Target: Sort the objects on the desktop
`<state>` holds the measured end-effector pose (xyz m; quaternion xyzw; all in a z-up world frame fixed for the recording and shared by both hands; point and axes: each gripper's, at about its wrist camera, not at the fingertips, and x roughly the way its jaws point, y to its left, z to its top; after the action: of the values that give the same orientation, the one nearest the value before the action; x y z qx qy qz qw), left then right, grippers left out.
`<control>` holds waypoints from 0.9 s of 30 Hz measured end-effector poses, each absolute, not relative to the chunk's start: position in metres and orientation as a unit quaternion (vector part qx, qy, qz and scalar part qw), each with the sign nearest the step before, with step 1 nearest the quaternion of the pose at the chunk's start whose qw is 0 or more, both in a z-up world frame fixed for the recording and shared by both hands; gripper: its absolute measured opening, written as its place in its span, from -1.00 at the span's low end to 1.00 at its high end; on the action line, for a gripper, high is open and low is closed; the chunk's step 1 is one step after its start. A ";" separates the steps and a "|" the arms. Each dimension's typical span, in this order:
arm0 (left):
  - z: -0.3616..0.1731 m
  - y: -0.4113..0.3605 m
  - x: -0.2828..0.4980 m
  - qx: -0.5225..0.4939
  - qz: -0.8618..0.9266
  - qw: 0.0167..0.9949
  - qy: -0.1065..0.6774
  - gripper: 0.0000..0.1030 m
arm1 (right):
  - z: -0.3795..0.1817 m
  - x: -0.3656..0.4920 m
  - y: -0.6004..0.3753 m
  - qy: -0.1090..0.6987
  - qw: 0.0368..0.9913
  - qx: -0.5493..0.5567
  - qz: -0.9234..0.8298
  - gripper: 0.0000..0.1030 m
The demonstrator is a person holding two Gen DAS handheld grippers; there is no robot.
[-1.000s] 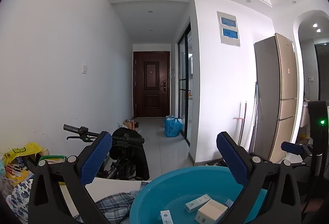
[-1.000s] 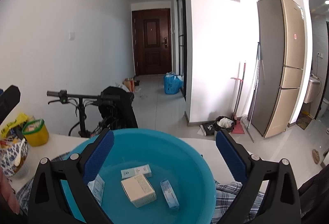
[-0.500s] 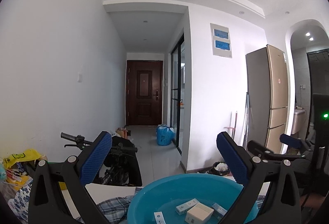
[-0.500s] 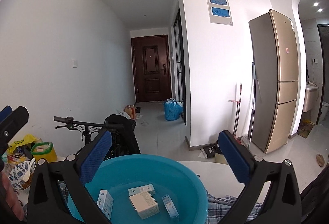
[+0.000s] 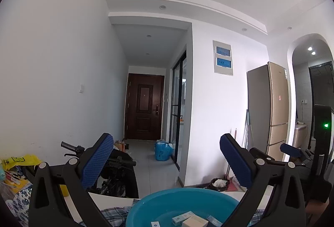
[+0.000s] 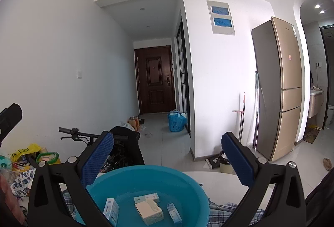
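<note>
A blue plastic basin [image 6: 173, 177] sits on the table just below and ahead of both grippers. In it lie a cream box [image 6: 148, 211], a small white box [image 6: 146, 198], a blue-and-white box [image 6: 111, 210] and a light blue box [image 6: 173, 212]. My right gripper [image 6: 167, 161] hovers over the basin's near side, open and holding nothing. My left gripper [image 5: 166, 161] is also open and holds nothing, above the basin [image 5: 177, 193] and a little to its left. In the left wrist view the right gripper [image 5: 273, 151] shows at the right edge.
A plaid cloth [image 6: 233, 209] lies under the basin on the white table [image 6: 210, 178]. At the left stand a patterned bowl [image 6: 22, 183], a green-lidded tub [image 6: 48, 157] and a yellow bag [image 6: 25, 150]. A bicycle [image 6: 117, 143] stands behind the table. A hand [image 6: 8, 202] is at the lower left.
Both grippers have risen and tilted up from the basin, which now sits lower and smaller in both views. The boxes have not moved.
</note>
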<state>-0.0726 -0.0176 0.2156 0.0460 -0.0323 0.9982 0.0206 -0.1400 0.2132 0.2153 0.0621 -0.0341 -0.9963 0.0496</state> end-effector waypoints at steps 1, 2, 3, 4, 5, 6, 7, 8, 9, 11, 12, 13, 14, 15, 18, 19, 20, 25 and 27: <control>0.216 -0.018 -0.071 0.048 0.998 0.021 -0.031 1.00 | 0.218 -0.136 0.214 -0.034 0.052 0.057 -0.996 1.00; 0.217 -0.017 -0.067 0.051 0.998 0.020 -0.027 1.00 | 0.220 -0.133 0.214 -0.034 0.053 0.052 -0.997 1.00; 0.218 -0.016 -0.068 0.052 0.998 0.019 -0.024 1.00 | 0.222 -0.128 0.214 -0.033 0.054 0.046 -0.997 1.00; 0.220 -0.013 -0.065 0.054 0.998 0.013 -0.015 1.00 | 0.225 -0.124 0.214 -0.033 0.054 0.039 -0.997 1.00; 0.220 -0.011 -0.063 0.054 0.998 0.009 -0.010 1.00 | 0.228 -0.120 0.214 -0.034 0.054 0.034 -0.997 1.00; 0.220 -0.010 -0.061 0.056 0.998 0.006 -0.006 1.00 | 0.231 -0.115 0.215 -0.036 0.055 0.027 -0.997 1.00; 0.220 -0.008 -0.058 0.057 0.998 0.005 -0.004 1.00 | 0.233 -0.110 0.215 -0.040 0.056 0.019 -0.997 1.00; 0.220 -0.006 -0.055 0.055 0.998 0.009 -0.003 1.00 | 0.235 -0.105 0.216 -0.043 0.058 0.013 -0.997 1.00; 0.220 -0.004 -0.054 0.054 0.998 0.013 -0.003 1.00 | 0.236 -0.102 0.216 -0.045 0.061 0.012 -0.997 1.00; 0.220 -0.003 -0.047 0.052 0.998 0.020 -0.003 1.00 | 0.238 -0.096 0.214 -0.041 0.067 0.012 -0.997 1.00; 0.221 -0.002 -0.044 0.051 0.998 0.021 -0.002 1.00 | 0.239 -0.092 0.213 -0.037 0.068 0.011 -0.997 1.00; 0.222 0.000 -0.041 0.051 0.998 0.021 0.001 1.00 | 0.240 -0.090 0.212 -0.033 0.068 0.010 -0.997 1.00; 0.223 0.001 -0.036 0.053 0.998 0.020 0.004 1.00 | 0.242 -0.088 0.210 -0.029 0.067 0.010 -0.997 1.00; 0.225 0.002 -0.032 0.055 0.998 0.020 0.007 1.00 | 0.244 -0.085 0.209 -0.025 0.068 0.010 -0.997 1.00; 0.230 0.006 -0.017 0.058 0.998 0.018 0.018 1.00 | 0.249 -0.073 0.206 -0.022 0.076 0.001 -0.997 1.00; 0.232 0.009 -0.010 0.061 0.998 0.016 0.024 1.00 | 0.251 -0.068 0.206 -0.021 0.079 -0.002 -0.997 1.00; 0.233 0.010 -0.006 0.064 0.998 0.012 0.028 1.00 | 0.252 -0.064 0.205 -0.020 0.081 -0.005 -0.996 1.00; 0.233 0.017 0.013 0.063 0.997 -0.016 0.046 1.00 | 0.254 -0.043 0.204 -0.007 0.088 -0.014 -0.996 1.00; 0.234 0.018 0.018 0.059 0.997 -0.015 0.042 1.00 | 0.254 -0.035 0.204 -0.007 0.088 -0.017 -0.996 1.00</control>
<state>0.0176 0.0183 0.2336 0.0590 0.0422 0.9973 -0.0145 -0.0354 0.2042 0.2541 -0.0173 -0.0066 -0.9959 0.0883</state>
